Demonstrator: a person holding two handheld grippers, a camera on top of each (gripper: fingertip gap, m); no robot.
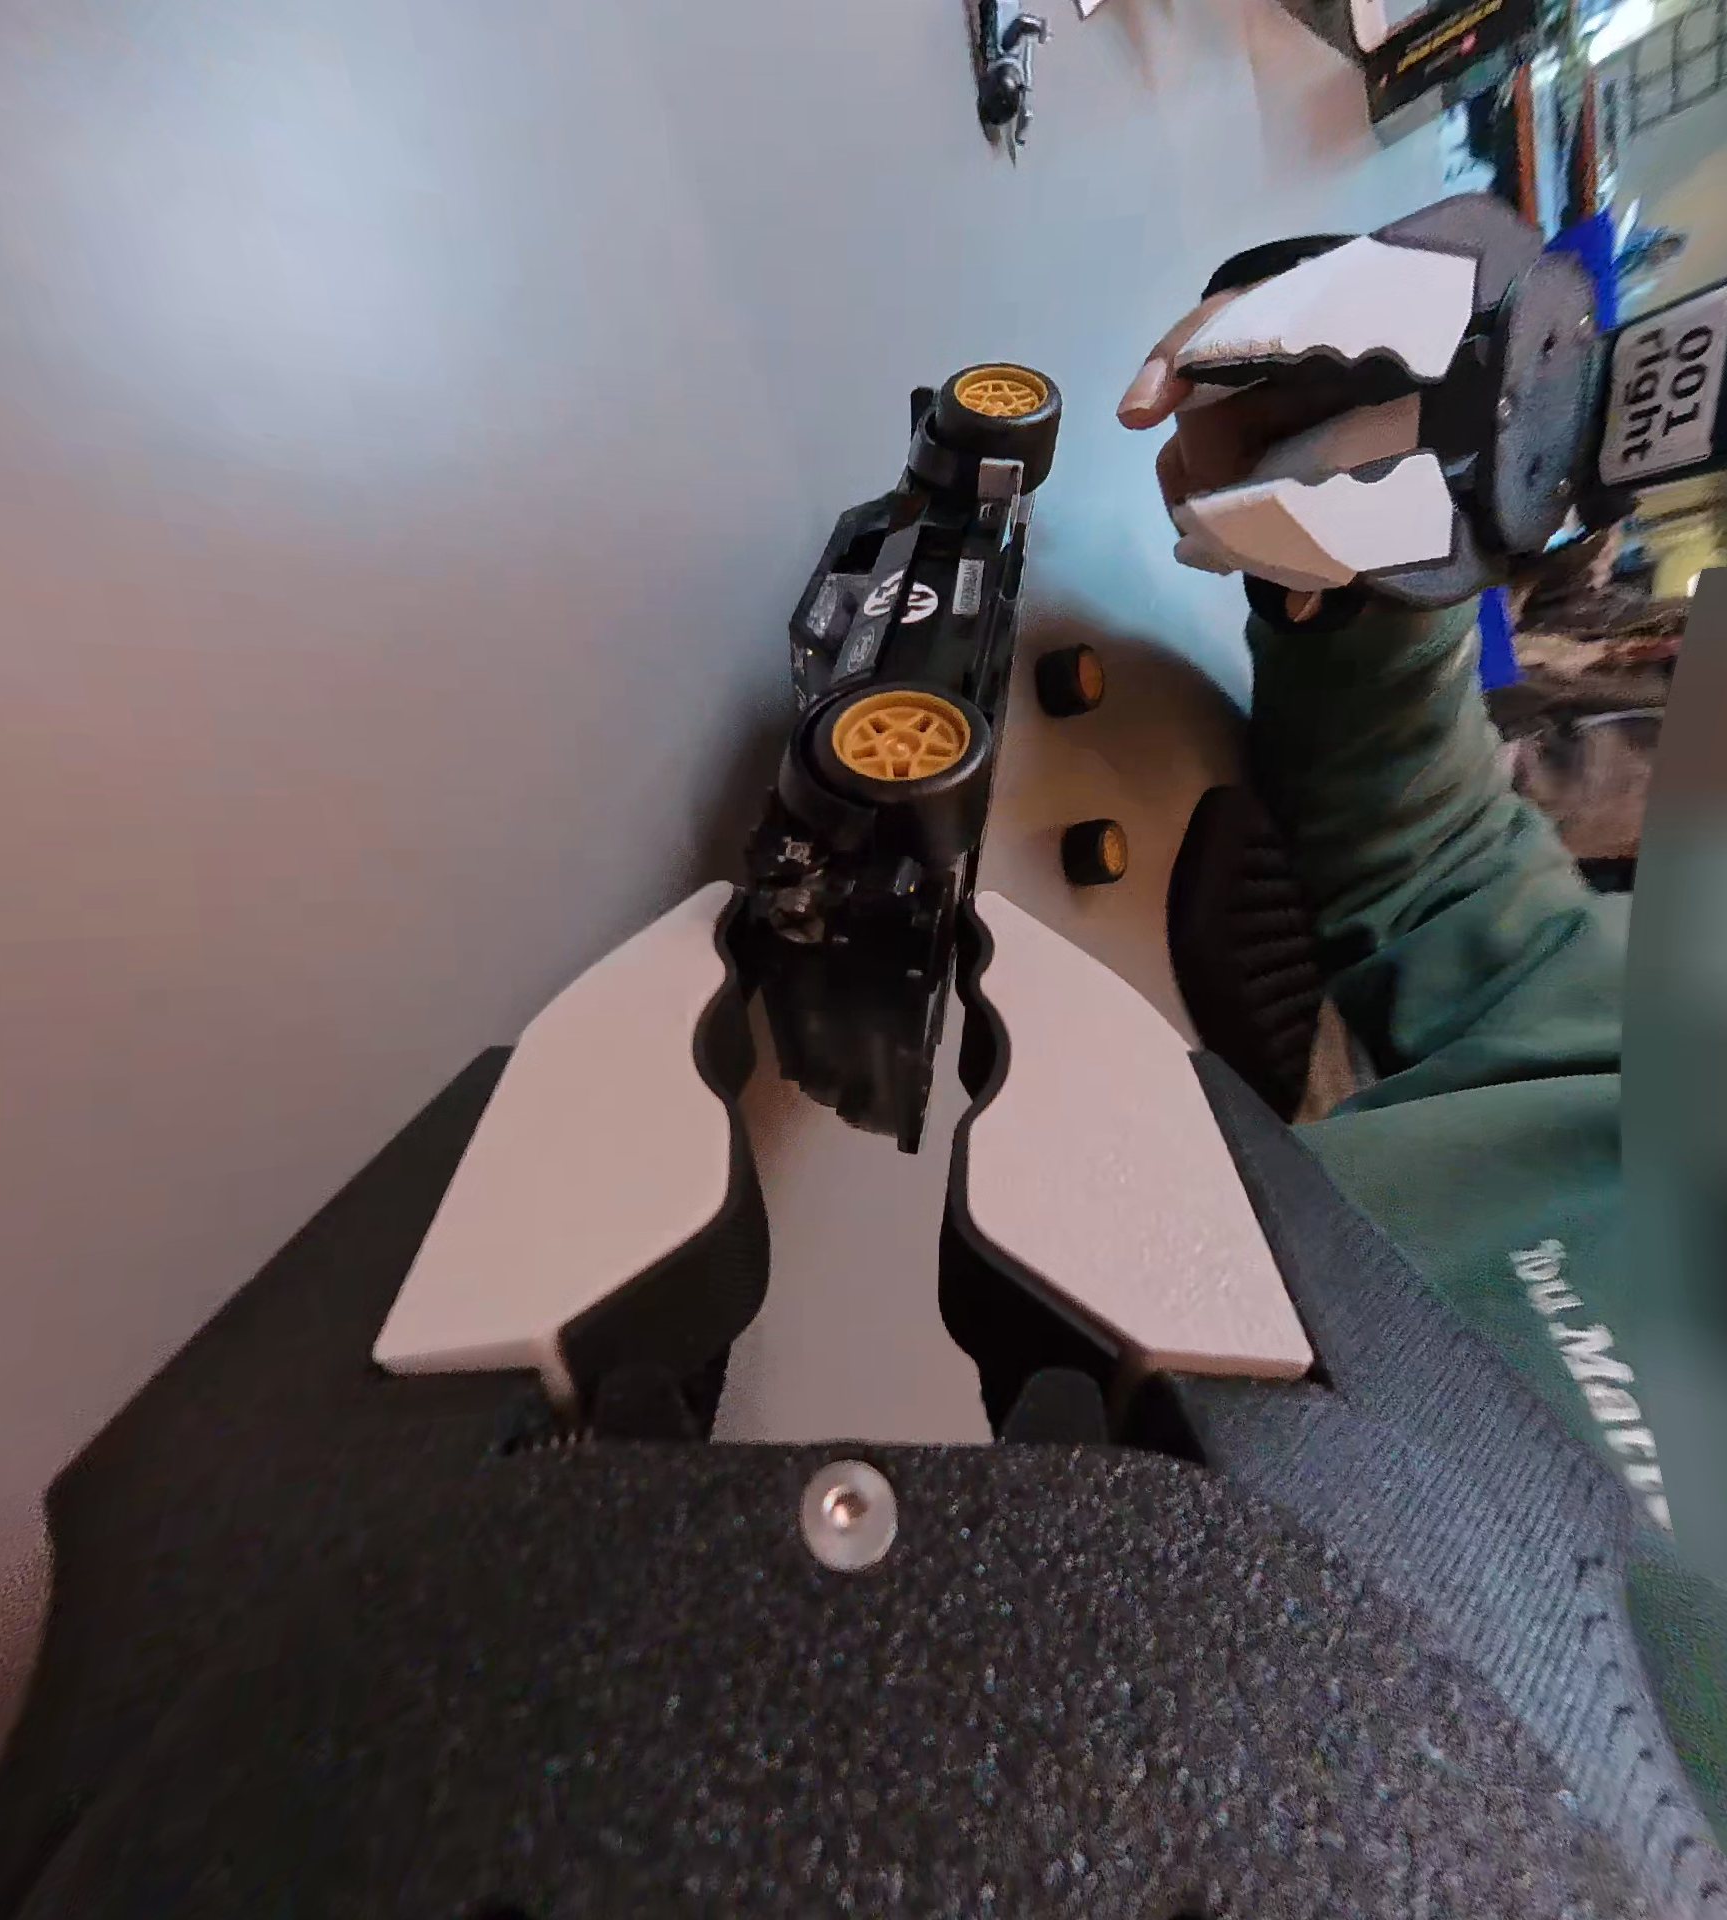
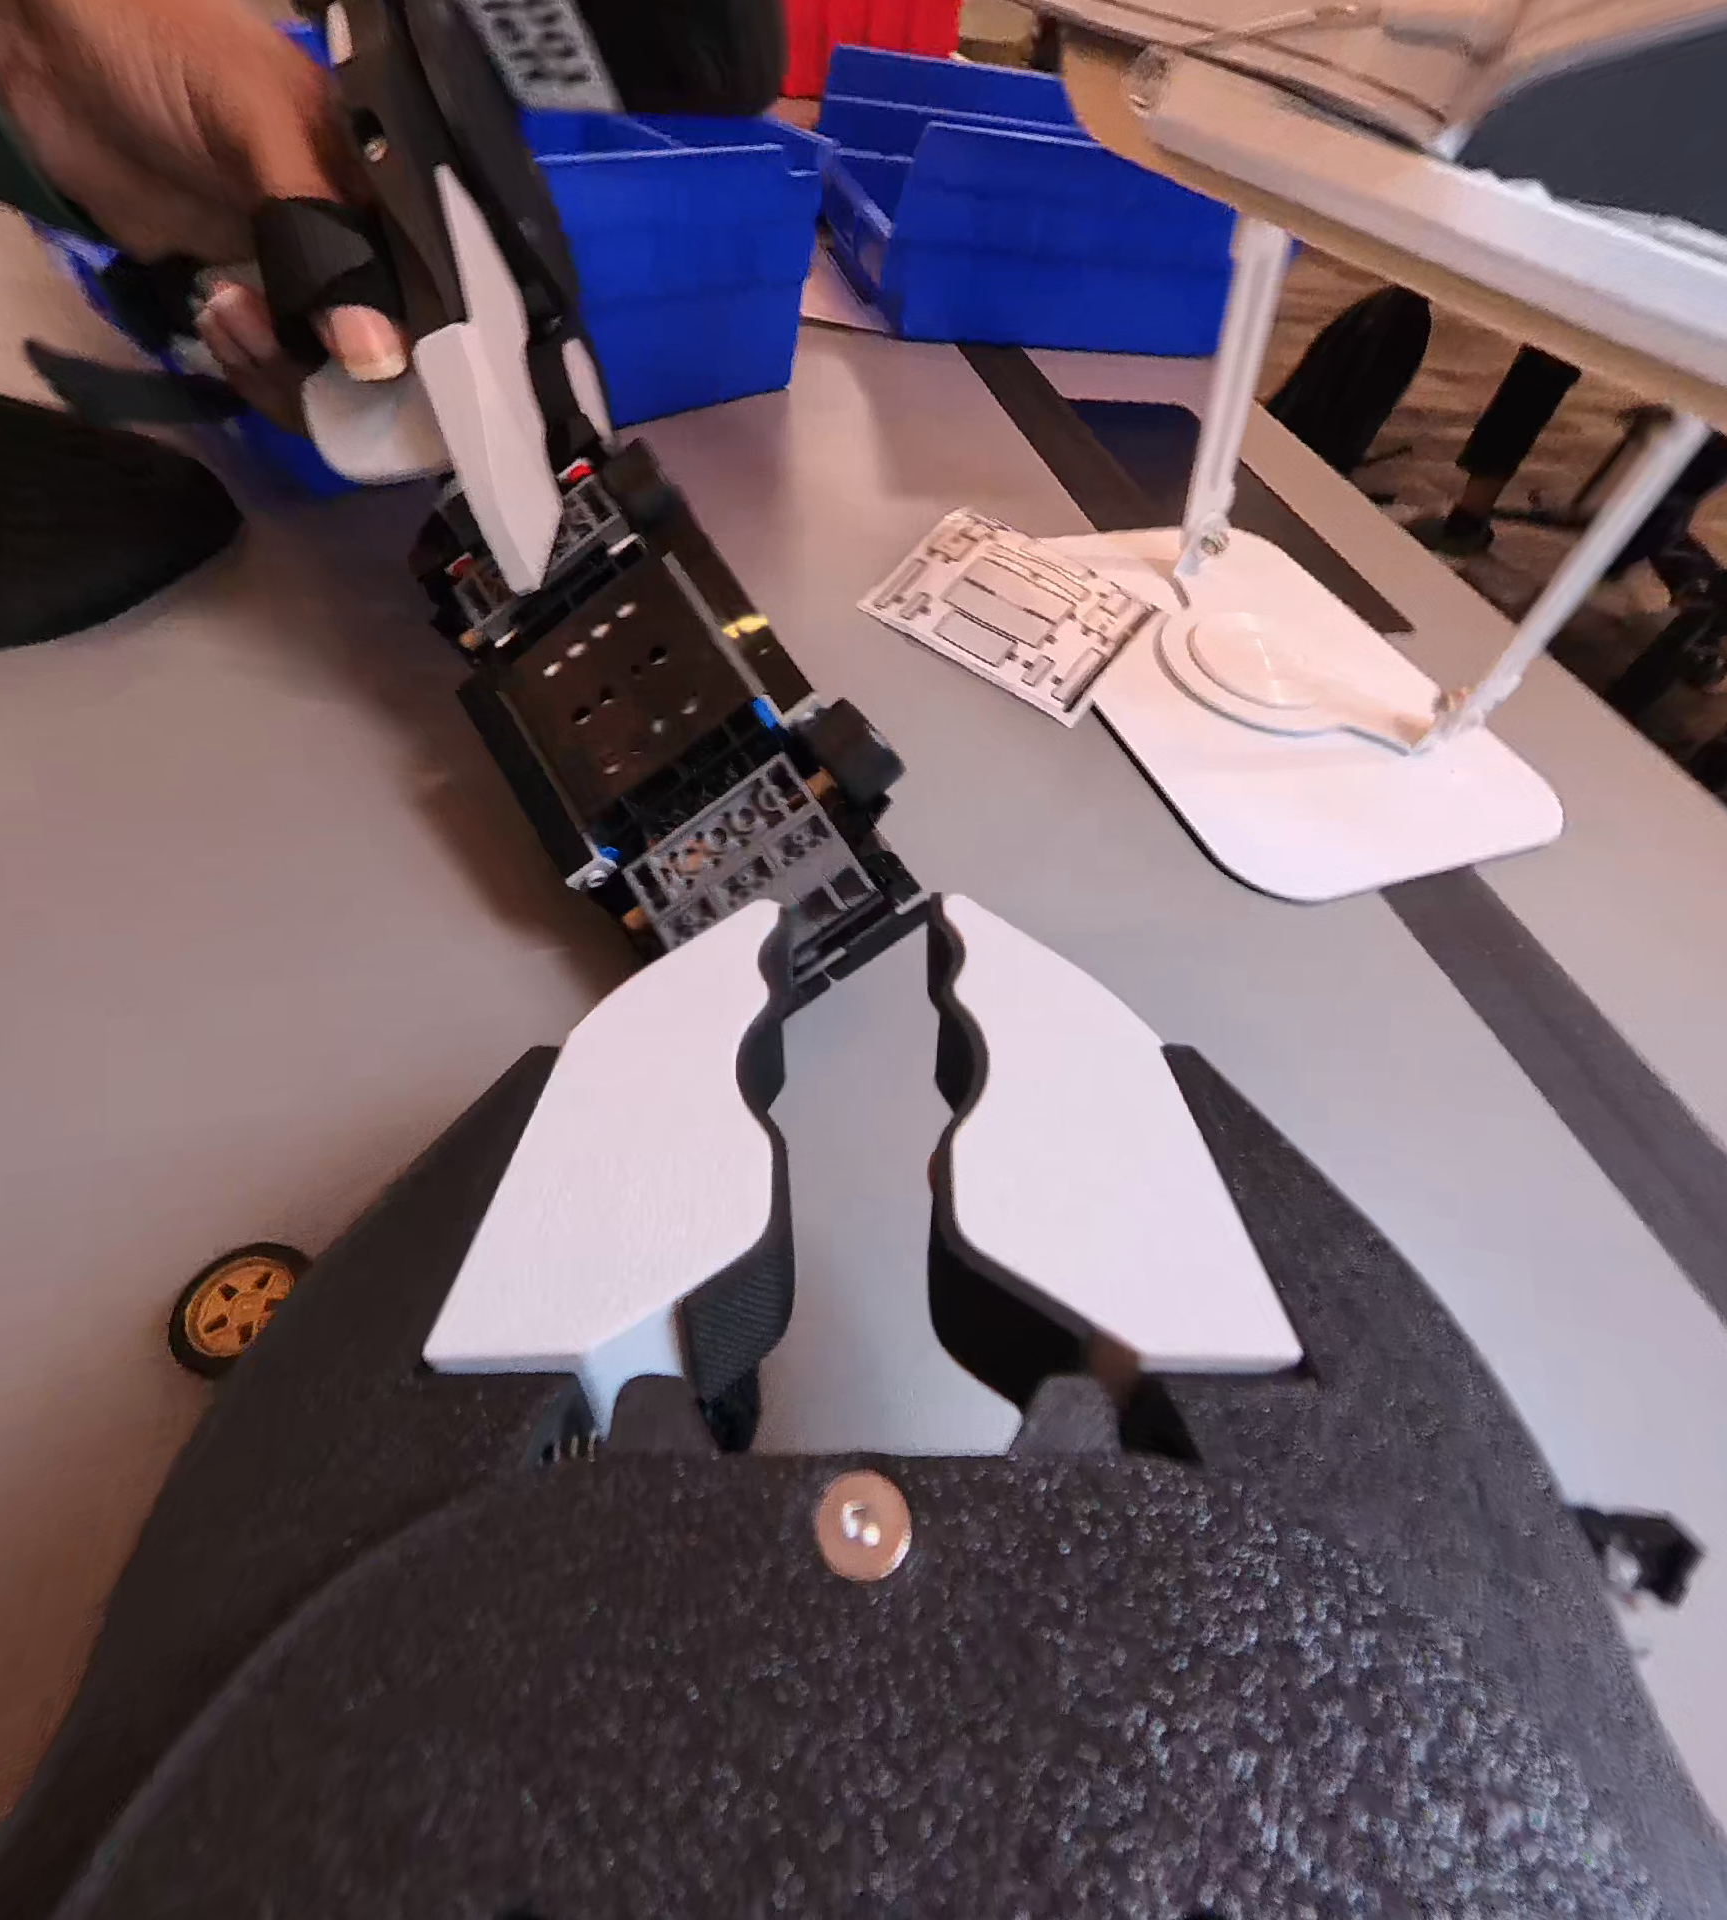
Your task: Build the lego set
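Left gripper clamped on one end of black lego car, car on its side, two gold wheels showing | right gripper jaws apart, empty, tips just at car's far end | two loose wheels on grey table beyond left gripper, right of car.

Both grippers, left gripper and right gripper, have white wavy-edged fingers, textured black bodies with one silver screw; green sleeve.

car on table btwn grippers, sticker sheet right of car, bins behind
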